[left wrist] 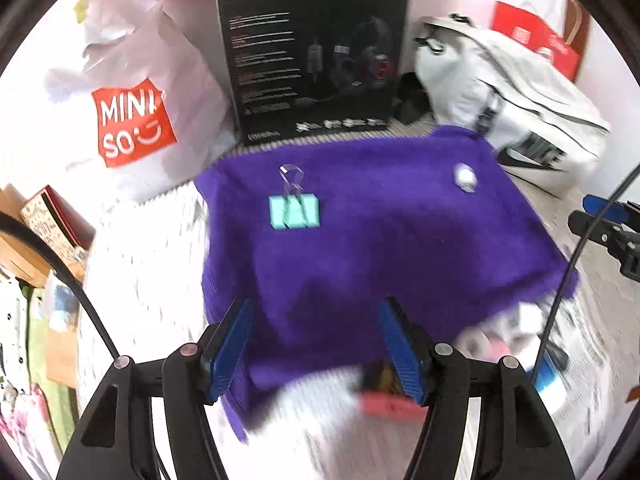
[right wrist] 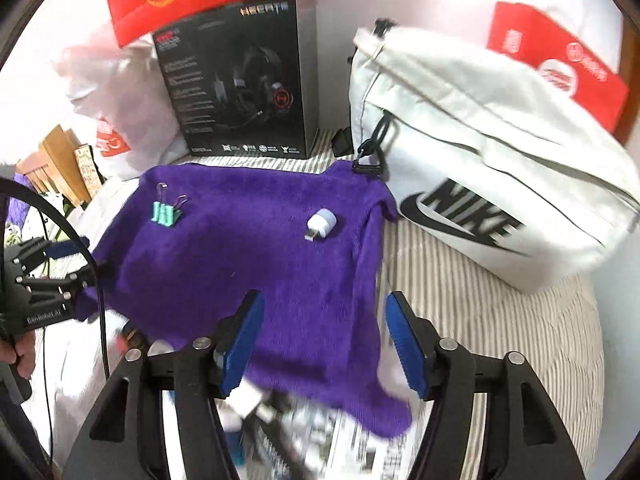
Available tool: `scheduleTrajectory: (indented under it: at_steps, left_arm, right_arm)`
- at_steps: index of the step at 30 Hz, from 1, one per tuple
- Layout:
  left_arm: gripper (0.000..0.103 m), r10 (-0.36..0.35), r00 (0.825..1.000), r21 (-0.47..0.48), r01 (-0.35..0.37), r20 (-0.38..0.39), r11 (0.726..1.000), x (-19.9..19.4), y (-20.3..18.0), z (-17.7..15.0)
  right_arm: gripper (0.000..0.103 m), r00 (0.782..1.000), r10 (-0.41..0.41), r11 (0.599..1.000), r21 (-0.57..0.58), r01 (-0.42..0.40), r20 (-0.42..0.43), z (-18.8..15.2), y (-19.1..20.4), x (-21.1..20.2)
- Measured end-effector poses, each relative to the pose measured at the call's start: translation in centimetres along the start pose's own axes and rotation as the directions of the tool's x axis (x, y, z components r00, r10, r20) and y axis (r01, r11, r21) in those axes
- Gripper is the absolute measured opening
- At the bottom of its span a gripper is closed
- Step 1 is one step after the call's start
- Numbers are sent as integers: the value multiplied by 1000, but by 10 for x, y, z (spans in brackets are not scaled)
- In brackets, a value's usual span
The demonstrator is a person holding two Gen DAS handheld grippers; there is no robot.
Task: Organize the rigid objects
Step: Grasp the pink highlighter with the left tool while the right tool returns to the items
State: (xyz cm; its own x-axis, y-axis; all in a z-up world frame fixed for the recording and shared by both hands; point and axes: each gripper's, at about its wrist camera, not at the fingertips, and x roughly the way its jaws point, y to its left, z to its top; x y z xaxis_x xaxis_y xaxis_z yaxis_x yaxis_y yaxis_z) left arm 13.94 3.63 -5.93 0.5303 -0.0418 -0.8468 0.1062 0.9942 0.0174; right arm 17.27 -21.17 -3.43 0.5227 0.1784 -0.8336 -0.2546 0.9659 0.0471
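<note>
A purple cloth point(left wrist: 380, 240) point(right wrist: 248, 264) lies spread on a bed. On its far left lies a teal binder clip point(left wrist: 294, 211) point(right wrist: 165, 213) with clear handles. A small white plug-like adapter point(left wrist: 465, 178) point(right wrist: 321, 223) rests on the cloth's far right. My left gripper point(left wrist: 316, 308) hangs open above the cloth's near edge, nothing between its blue pads. My right gripper point(right wrist: 324, 300) is open too, over the cloth's near right part, and empty. Each gripper shows at the side of the other's view, the left point(right wrist: 56, 256) and the right point(left wrist: 600, 220).
Behind the cloth stand a black headset box point(left wrist: 316, 56) point(right wrist: 240, 80), a white Miniso bag point(left wrist: 132, 112), a white Nike bag point(right wrist: 480, 168) and red bags point(right wrist: 556, 60). Newspaper point(right wrist: 360, 448) and blurred small items point(left wrist: 392, 400) lie by the near edge. A black cable point(right wrist: 92, 264) crosses the left.
</note>
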Motion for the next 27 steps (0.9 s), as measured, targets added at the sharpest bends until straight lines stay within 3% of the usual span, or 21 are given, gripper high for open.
scheduleTrajectory:
  at_steps: [7, 11, 14, 18, 22, 27]
  left_arm:
    - [68, 10, 1000, -37, -10, -23, 999, -5, -24, -49]
    - [68, -35, 998, -79, 31, -46, 996, 7, -30, -60]
    - [68, 3, 997, -64, -8, -71, 998, 20, -37, -62]
    - [75, -29, 997, -76, 23, -77, 997, 24, -44, -61]
    - [78, -8, 997, -19, 7, -79, 1000, 24, -57, -62]
    - [79, 16, 994, -35, -20, -105, 999, 21, -38, -79]
  right_arm:
    - [69, 999, -25, 1000, 11, 24, 39, -44, 9, -40]
    - [69, 999, -23, 1000, 17, 22, 36, -65, 11, -52]
    - [69, 1000, -19, 999, 30, 18, 24, -78, 9, -54]
    - [69, 999, -34, 998, 43, 34, 12, -87, 6, -54]
    - [69, 999, -34, 998, 49, 33, 7, -89, 7, -53]
    - [69, 999, -45, 999, 12, 45, 15, -90, 12, -56]
